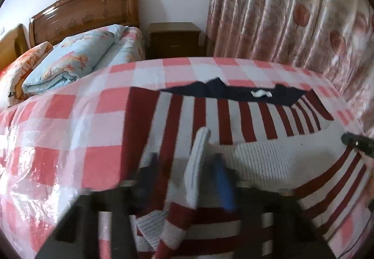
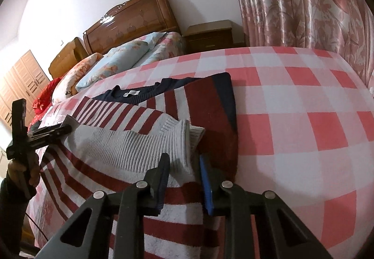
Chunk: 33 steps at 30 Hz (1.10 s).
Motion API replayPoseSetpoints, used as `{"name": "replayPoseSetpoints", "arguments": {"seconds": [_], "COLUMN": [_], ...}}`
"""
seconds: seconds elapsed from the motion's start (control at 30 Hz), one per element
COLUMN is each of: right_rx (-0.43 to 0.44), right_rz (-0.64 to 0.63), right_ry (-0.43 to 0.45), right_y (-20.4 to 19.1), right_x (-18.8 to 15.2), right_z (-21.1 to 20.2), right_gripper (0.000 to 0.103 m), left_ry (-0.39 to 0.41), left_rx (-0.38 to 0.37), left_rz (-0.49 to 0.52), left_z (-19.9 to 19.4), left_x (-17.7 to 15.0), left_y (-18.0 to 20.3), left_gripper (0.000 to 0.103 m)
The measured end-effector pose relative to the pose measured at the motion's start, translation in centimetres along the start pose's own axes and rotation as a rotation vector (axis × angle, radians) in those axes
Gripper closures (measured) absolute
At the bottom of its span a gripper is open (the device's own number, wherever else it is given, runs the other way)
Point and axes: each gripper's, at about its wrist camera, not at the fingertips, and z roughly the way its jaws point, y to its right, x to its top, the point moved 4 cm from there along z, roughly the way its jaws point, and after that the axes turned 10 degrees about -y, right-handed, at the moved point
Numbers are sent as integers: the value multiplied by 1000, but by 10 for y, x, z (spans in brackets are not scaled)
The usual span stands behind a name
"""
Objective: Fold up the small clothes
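A red-and-white striped sweater (image 1: 233,118) with a navy collar and a white ribbed hem (image 1: 264,161) lies on the checked bed cover (image 1: 70,118). It also shows in the right wrist view (image 2: 121,118). My left gripper (image 1: 184,165) is shut on one corner of the ribbed hem, which is lifted and folded toward the collar. My right gripper (image 2: 184,165) is shut on the other hem corner (image 2: 184,142). In the right wrist view the left gripper (image 2: 58,130) pinches the hem at the far left. The right gripper's tip (image 1: 355,142) shows at the right edge of the left wrist view.
A second bed with a folded blue quilt (image 1: 70,62) and wooden headboard (image 1: 88,11) stands behind. A brown nightstand (image 1: 174,39) sits by the wall. Floral curtains (image 1: 292,13) hang along the right side. A wardrobe (image 2: 21,81) is at far left.
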Motion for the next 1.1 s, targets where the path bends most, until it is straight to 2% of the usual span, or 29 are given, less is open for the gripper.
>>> {"name": "replayPoseSetpoints", "arguments": {"seconds": [0.03,0.1,0.13,0.3,0.33,0.47,0.57,0.67,0.7,0.73,0.8,0.87,0.97,1.1], "right_rx": [-6,-30,-42,-49,-50,-51,-75,-140,-168,-176,-133,-129,-104,-98], "right_rz": [-11,-36,-43,-93,-97,-93,-130,-165,-162,-137,-53,-20,-10,-20], "right_ry": [-1,14,33,166,178,172,208,220,201,163,75,27,34,95], "right_y": [-2,-4,-6,-24,-26,-22,-32,-36,-32,-24,-4,5,9,5], "right_x": [0,-1,-2,-12,-13,0,32,80,90,100,104,96,87,100], "right_z": [0,-2,-6,-53,-59,-60,-67,-53,-40,-22,14,33,33,15], "right_gripper": [79,94,96,96,96,97,97,97,97,97,97,97,97,97], "left_ry": [2,34,55,223,236,205,240,223,183,120,25,-30,-6,75], "left_rx": [-7,-6,-9,-66,-63,-42,-27,5,42,40,3,6,-22,-48], "left_rz": [2,-3,-6,-41,-40,-24,11,17,9,-17,-70,-85,-95,-94], "left_z": [1,-4,-9,-75,-81,-73,-80,-61,-40,-14,25,50,50,29], "left_x": [-2,-8,-10,-21,-23,-8,21,69,83,93,95,88,81,93], "left_y": [1,3,3,4,3,-4,0,-5,-10,-18,-28,-33,-36,-33], "left_gripper": [0,0,0,0,0,0,0,0,0,0,0,0,0,0]}}
